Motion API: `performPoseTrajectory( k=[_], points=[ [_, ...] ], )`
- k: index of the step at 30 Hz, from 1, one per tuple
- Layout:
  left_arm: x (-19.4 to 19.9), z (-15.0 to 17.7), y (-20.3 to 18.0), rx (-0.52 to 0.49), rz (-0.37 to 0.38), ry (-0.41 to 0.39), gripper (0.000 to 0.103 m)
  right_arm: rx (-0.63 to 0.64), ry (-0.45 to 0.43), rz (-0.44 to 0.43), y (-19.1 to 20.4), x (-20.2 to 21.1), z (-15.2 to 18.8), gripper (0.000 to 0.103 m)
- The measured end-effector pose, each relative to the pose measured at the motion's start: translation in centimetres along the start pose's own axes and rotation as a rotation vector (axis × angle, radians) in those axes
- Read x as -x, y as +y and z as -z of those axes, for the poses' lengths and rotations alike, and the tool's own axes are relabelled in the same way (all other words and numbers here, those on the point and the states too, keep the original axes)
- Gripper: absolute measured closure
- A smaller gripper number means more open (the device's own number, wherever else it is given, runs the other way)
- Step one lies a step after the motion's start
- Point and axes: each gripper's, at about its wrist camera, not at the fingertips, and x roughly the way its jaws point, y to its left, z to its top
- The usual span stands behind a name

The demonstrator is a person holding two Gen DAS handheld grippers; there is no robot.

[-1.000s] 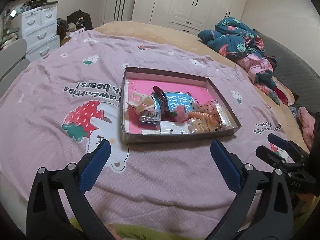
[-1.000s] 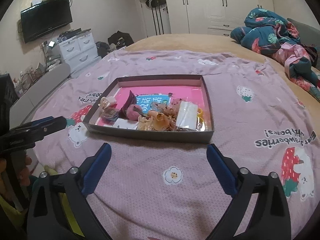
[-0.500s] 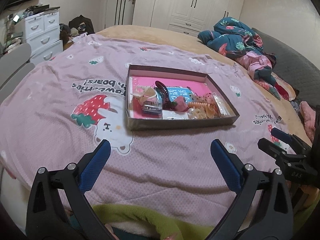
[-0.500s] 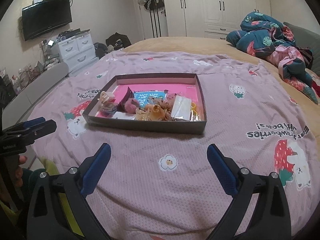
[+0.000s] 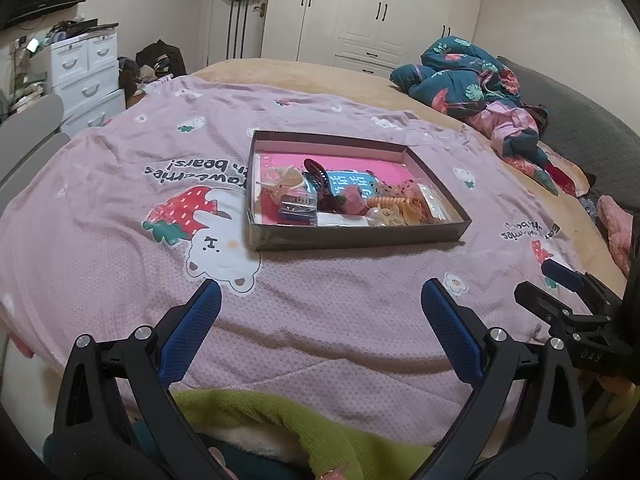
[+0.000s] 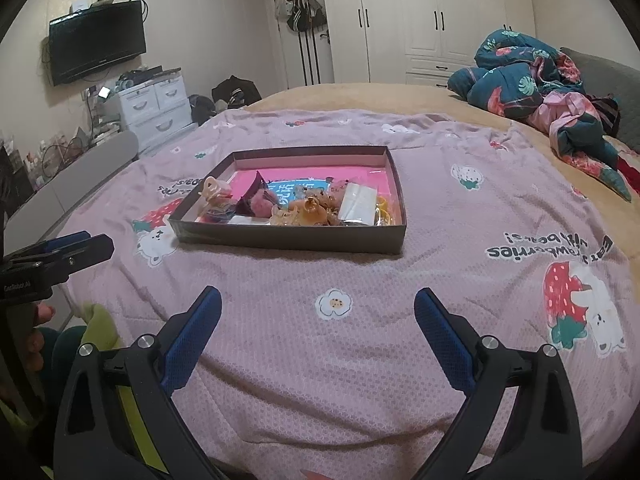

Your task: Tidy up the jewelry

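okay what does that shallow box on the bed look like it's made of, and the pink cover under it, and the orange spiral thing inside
The box looks like thin cardboard: matte brown walls, crisp folded corners, pale inside. The pink cover seems a woven or knit fabric with a fine waffle texture and printed strawberries. The orange spiral thing is probably glossy translucent plastic, like a coil hair tie; too small to be sure.

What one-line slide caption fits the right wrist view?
Open right gripper hovers above a pink strawberry blanket, short of a shallow box of jumbled hair accessories.
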Motion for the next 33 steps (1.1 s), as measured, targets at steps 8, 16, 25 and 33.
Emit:
performPoseTrajectory(
  k=[8,16,25,33],
  points=[
    [-0.3,0.9,-0.1,0.002,-0.009,0.019,0.009,-0.002,0.016,-0.009,0.1,-0.2,0.6,0.005],
    [-0.2,1.1,-0.3,-0.004,-0.01,0.024,0.009,0.001,0.015,-0.009,0.3,-0.2,0.6,0.004],
    [-0.1,1.2,-0.4,-0.001,-0.016,0.022,0.009,-0.002,0.02,-0.011,0.3,-0.3,0.8,0.004],
    [-0.1,1.2,-0.2,-0.003,-0.018,0.023,0.009,-0.002,0.019,-0.01,0.3,-0.3,0.7,0.004]
  ],
)
